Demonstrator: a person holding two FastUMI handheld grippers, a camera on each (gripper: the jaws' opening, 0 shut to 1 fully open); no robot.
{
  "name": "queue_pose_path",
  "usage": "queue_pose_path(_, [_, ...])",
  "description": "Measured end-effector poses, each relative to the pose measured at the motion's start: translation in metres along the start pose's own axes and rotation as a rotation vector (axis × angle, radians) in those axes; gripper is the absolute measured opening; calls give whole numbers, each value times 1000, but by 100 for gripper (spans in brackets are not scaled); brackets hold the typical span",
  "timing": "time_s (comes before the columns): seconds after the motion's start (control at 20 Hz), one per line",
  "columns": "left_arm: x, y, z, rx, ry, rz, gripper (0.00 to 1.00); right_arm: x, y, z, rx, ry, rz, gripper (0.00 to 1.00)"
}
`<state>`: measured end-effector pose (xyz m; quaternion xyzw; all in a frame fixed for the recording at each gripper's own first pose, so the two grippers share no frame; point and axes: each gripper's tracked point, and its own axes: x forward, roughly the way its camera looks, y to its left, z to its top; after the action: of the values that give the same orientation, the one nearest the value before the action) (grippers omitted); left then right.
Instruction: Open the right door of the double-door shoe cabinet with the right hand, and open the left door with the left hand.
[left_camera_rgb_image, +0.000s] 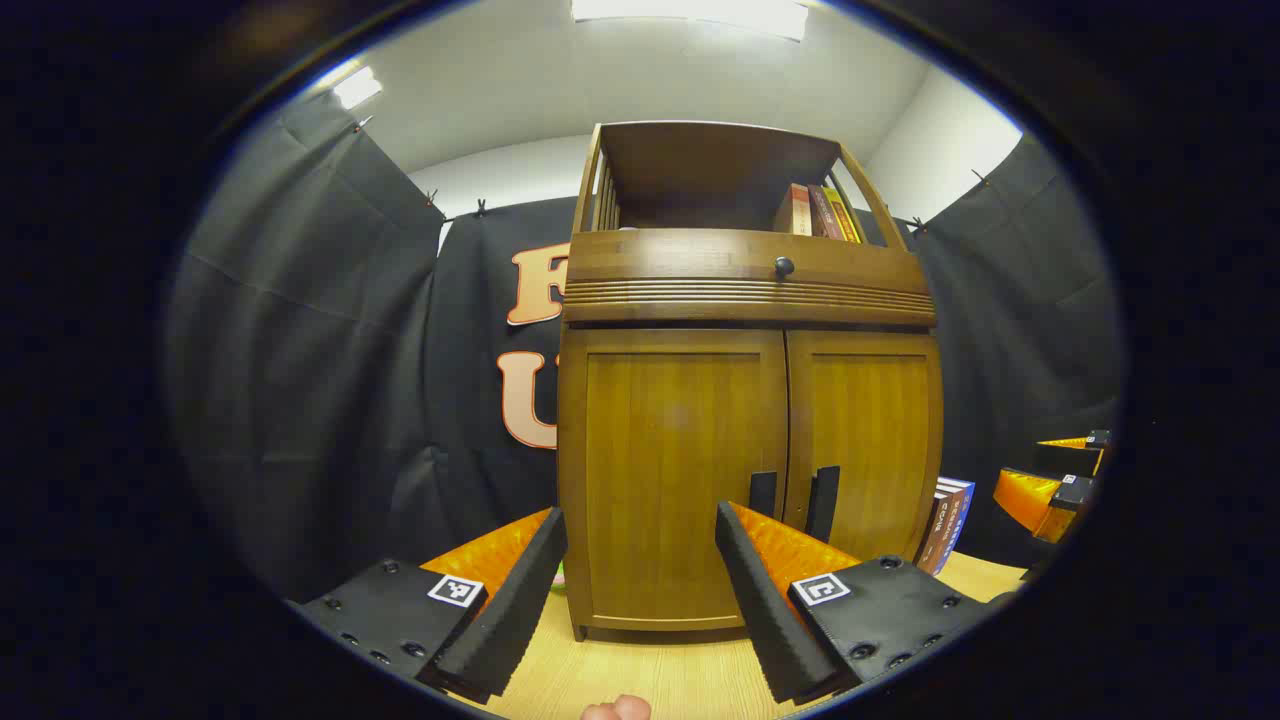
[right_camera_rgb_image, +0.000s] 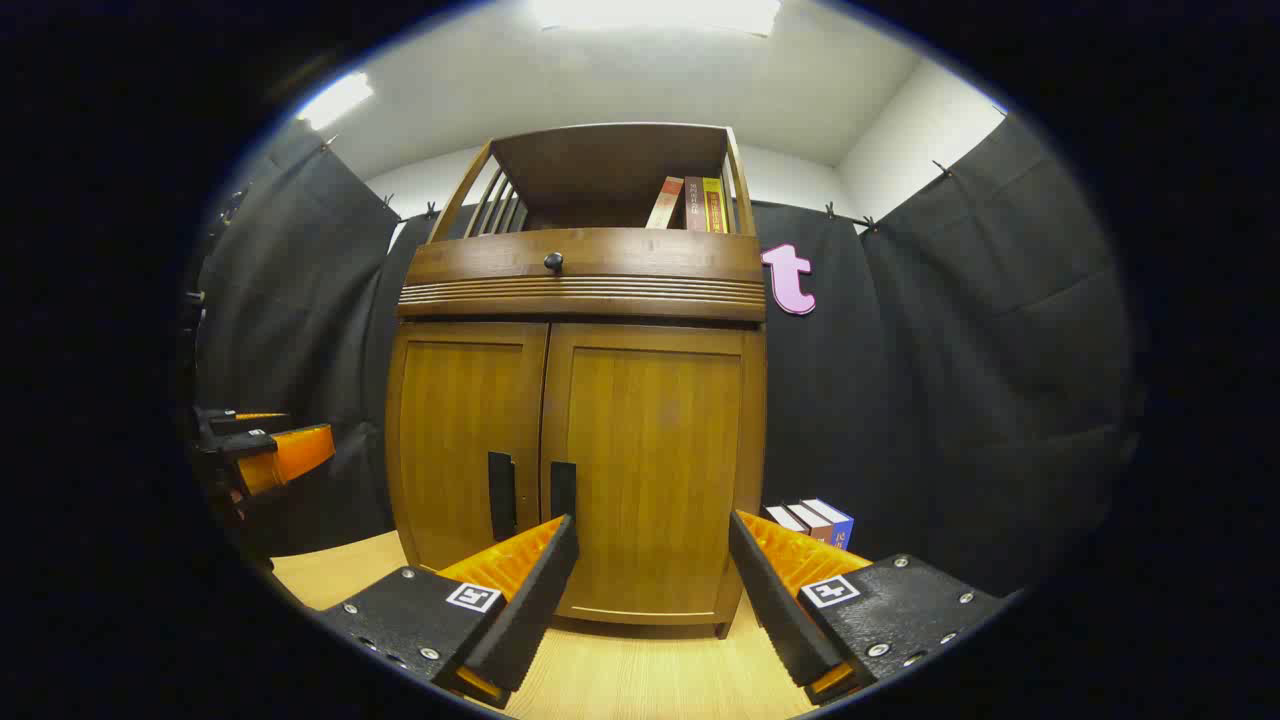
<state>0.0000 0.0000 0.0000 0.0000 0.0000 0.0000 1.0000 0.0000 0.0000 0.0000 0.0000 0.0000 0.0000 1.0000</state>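
The wooden shoe cabinet (left_camera_rgb_image: 745, 290) stands on the table with both doors closed. In the left gripper view its left door (left_camera_rgb_image: 675, 470) faces me, and the right door (left_camera_rgb_image: 870, 440) sits beside it. Two dark upright handles (left_camera_rgb_image: 763, 492) (left_camera_rgb_image: 825, 500) flank the centre seam. My left gripper (left_camera_rgb_image: 640, 540) is open, empty, and a short way in front of the left door. In the right gripper view the right door (right_camera_rgb_image: 650, 450) fills the middle, with its handle (right_camera_rgb_image: 563, 490) left of the right gripper (right_camera_rgb_image: 655, 535), which is open, empty and short of the door.
A drawer with a round knob (right_camera_rgb_image: 553, 262) sits above the doors, and books (right_camera_rgb_image: 695, 203) stand on the open top shelf. More books (right_camera_rgb_image: 815, 520) stand on the light wooden table (right_camera_rgb_image: 640, 680) right of the cabinet. Black cloth walls surround the booth.
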Motion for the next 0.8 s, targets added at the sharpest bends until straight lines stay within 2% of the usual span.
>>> queue_pose_path(0.05, [1,-1,-1,3,3,1,98,0,1,-2,15,5,8,93])
queue_pose_path(0.15, [3,-5,-2,7,5,-2,98,1,-2,-7,27,22,14,93])
queue_pose_path(0.35, [6,-10,-3,-7,17,-16,95,2,-18,-5,54,26,-25,93])
queue_pose_path(0.4, [6,-7,-6,-2,22,-12,99,4,-20,-6,54,29,-25,93])
queue_pose_path(0.5, [6,-8,-6,0,24,-9,99,3,-26,-5,53,34,-38,93])
queue_pose_path(0.8, [4,-7,-4,4,17,-5,99,3,-23,-5,87,37,-36,93])
